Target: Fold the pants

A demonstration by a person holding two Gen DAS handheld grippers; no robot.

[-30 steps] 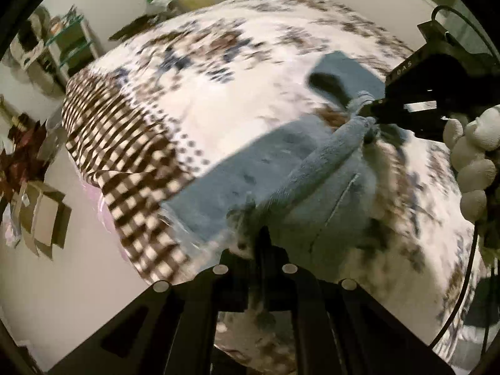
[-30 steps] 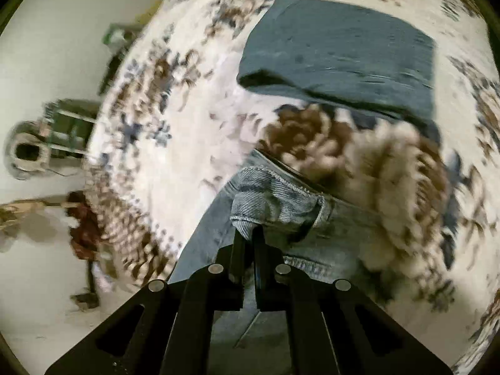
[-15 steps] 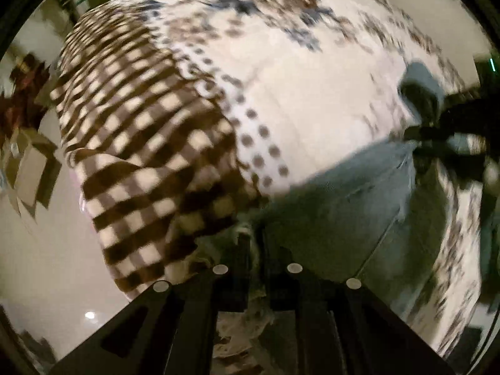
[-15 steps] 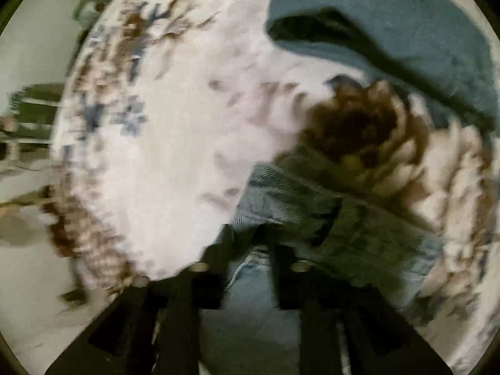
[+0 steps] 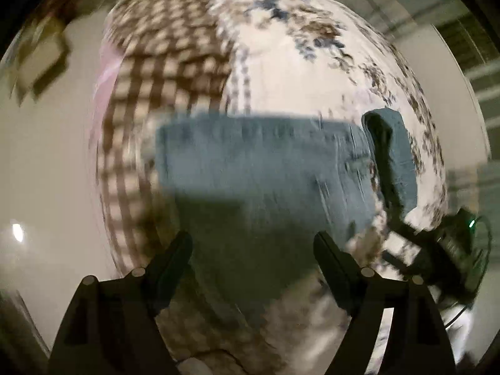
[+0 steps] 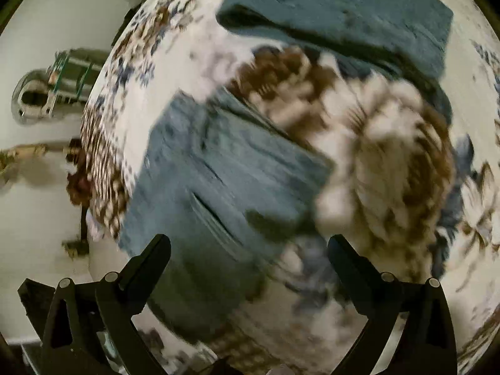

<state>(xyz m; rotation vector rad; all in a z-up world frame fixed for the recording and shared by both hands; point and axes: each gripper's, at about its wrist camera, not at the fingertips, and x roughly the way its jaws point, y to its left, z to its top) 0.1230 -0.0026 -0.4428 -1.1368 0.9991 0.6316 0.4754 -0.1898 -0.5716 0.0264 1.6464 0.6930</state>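
Your left gripper [image 5: 253,250] is hanging with its fingers [image 5: 175,256] spread wide, gripping nothing and touching nothing. The jeans [image 5: 259,168] are lying flat on the flowered blanket [image 5: 300,72], filling the middle of the left view and reaching down between and beyond the fingertips. Your right gripper [image 6: 250,250] is likewise gaping wide, with nothing between its fingers [image 6: 156,253]. In the right view the jeans [image 6: 218,181] are stretching from the lower left toward the center, their lower part sitting between the fingertips. A folded dark blue cloth [image 6: 343,12] is resting at the top of that frame, apart from the jeans. Both grippers are pointing down at the bed; motion blur is smearing both views.
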